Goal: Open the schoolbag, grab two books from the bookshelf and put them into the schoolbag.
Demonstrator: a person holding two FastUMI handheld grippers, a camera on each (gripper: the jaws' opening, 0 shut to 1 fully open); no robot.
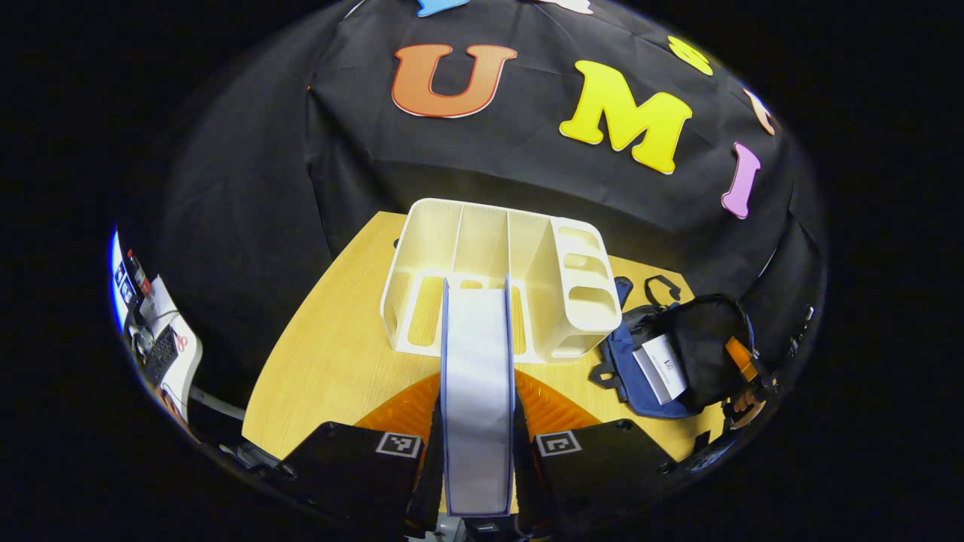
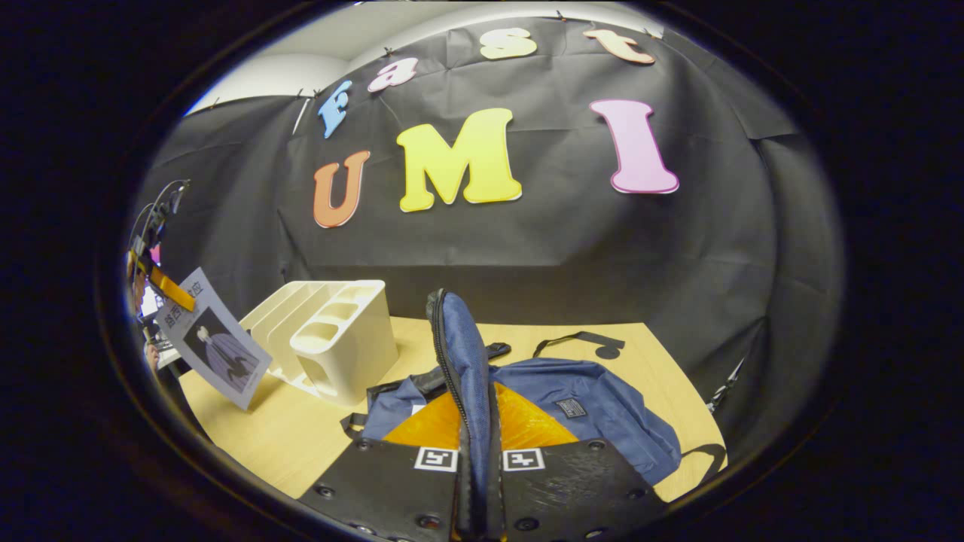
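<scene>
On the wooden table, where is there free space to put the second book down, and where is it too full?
Free: the table left of the white bookshelf, out to its edge, and the strip behind the schoolbag toward the wall. Crowded: between bookshelf and schoolbag, which nearly touch. The left tool grips a book; the right tool pinches the schoolbag's flap.

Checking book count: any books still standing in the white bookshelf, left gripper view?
No. The bookshelf slots stand bare; one book is pinched in the left gripper, another book lies in the schoolbag.
</scene>
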